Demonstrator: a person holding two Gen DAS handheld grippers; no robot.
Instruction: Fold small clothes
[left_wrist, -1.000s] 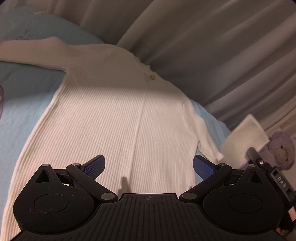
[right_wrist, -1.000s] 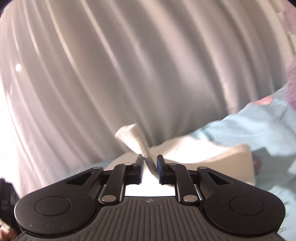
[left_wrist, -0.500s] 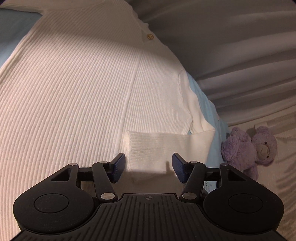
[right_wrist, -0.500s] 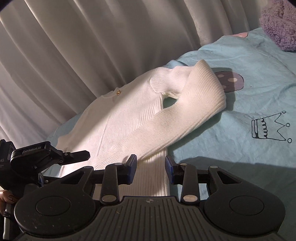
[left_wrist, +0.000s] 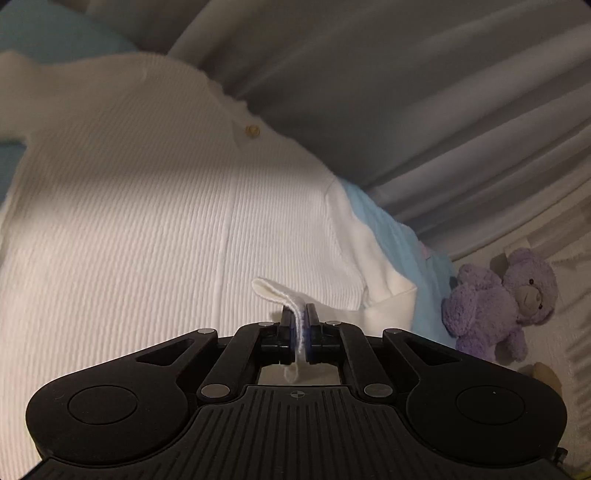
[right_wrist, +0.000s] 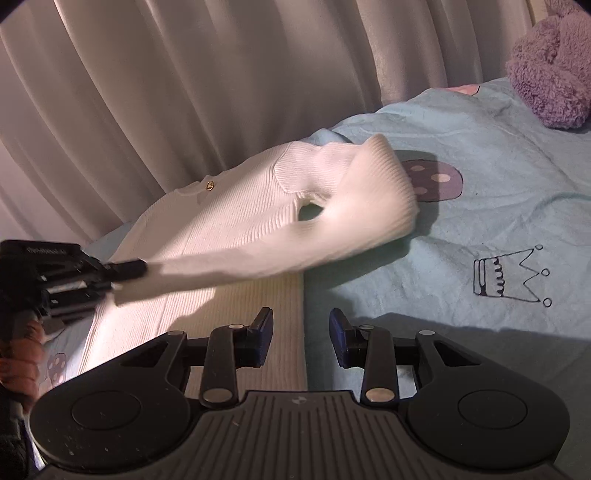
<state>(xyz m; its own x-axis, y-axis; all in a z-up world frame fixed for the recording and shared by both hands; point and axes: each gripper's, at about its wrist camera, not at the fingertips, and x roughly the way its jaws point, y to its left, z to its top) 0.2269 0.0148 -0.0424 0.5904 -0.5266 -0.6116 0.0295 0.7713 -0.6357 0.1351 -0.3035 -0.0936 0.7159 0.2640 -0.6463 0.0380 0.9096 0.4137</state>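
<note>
We are in a home bedroom: a light-blue cotton bedsheet (right_wrist: 498, 177) printed with a black-outlined crown (right_wrist: 511, 275) and a purple spotted mushroom (right_wrist: 439, 181) covers a bed, a fluffy lilac teddy bear (left_wrist: 502, 306) sits at its edge, and pale pleated curtains (right_wrist: 207, 81) hang close behind.

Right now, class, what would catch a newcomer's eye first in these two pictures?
A white ribbed sweater spreads over the light blue bedsheet, its sleeve cuff pinched in the left gripper. The right gripper hovers open at the sweater's edge. A purple teddy bear sits beside the bed.
</note>
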